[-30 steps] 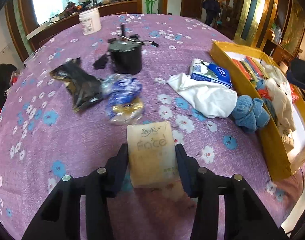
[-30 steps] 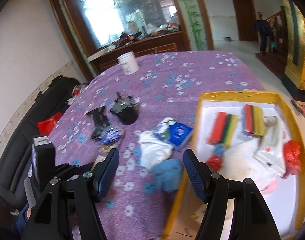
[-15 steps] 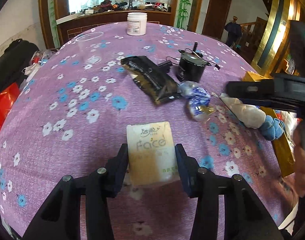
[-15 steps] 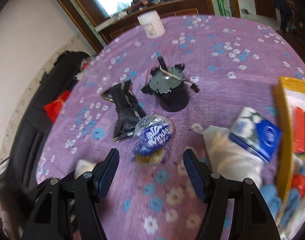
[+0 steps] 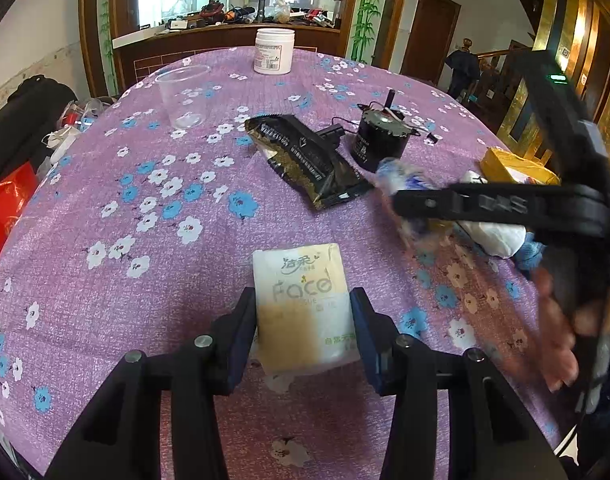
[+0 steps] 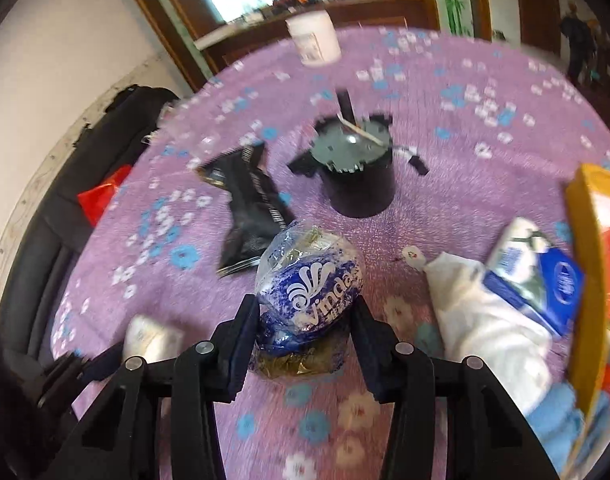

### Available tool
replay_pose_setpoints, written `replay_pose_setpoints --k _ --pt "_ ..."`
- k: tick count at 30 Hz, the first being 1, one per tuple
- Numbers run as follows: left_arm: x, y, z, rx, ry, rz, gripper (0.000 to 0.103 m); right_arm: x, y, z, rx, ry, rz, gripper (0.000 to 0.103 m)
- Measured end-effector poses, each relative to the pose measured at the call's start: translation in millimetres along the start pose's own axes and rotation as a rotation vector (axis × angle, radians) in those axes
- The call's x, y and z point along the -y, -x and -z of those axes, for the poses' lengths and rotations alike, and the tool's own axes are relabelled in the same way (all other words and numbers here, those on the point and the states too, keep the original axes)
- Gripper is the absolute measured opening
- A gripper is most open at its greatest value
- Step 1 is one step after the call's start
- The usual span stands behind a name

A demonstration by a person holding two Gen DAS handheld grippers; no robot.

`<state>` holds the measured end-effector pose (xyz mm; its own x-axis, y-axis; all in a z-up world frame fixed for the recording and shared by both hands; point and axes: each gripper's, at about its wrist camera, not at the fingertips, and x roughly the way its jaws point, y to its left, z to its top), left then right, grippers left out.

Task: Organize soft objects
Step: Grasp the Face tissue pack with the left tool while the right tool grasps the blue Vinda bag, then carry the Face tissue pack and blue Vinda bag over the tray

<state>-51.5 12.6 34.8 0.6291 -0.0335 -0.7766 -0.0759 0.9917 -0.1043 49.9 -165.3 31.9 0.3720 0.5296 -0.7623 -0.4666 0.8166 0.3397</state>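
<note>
My left gripper (image 5: 303,312) is shut on a cream "Face" tissue pack (image 5: 301,300), held over the purple flowered tablecloth (image 5: 145,240). My right gripper (image 6: 305,320) is open with its jaws on either side of a blue Vinda tissue pack in clear wrap (image 6: 309,284), which lies on the cloth. The right gripper also shows as a blurred black bar in the left wrist view (image 5: 485,204). A white cloth (image 6: 481,312), a blue-and-white tissue pack (image 6: 537,276) and a blue towel (image 6: 561,404) lie beside the yellow box (image 6: 585,220).
A black snack bag (image 5: 305,156), a black motor can (image 5: 379,140), a clear plastic cup (image 5: 181,96) and a white jar (image 5: 273,51) stand on the table. A black sofa with a red bag (image 5: 5,204) is to the left.
The right gripper has moved down and left from above the box to straddle the Vinda pack. The left gripper has swung left, still holding the Face pack.
</note>
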Motion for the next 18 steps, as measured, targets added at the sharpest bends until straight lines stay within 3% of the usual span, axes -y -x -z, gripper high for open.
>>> replay_pose_setpoints --k 7,18 --pt "24.7 0.1 -3.5 0.002 -0.043 0.018 0.045 12.1 47.7 27.3 0.076 -0.007 -0.053 0.05" --pt "68.5 1.7 -9.7 0.001 -0.127 0.033 0.045 40.4 82.0 52.3 0.132 -0.067 -0.066 0.05"
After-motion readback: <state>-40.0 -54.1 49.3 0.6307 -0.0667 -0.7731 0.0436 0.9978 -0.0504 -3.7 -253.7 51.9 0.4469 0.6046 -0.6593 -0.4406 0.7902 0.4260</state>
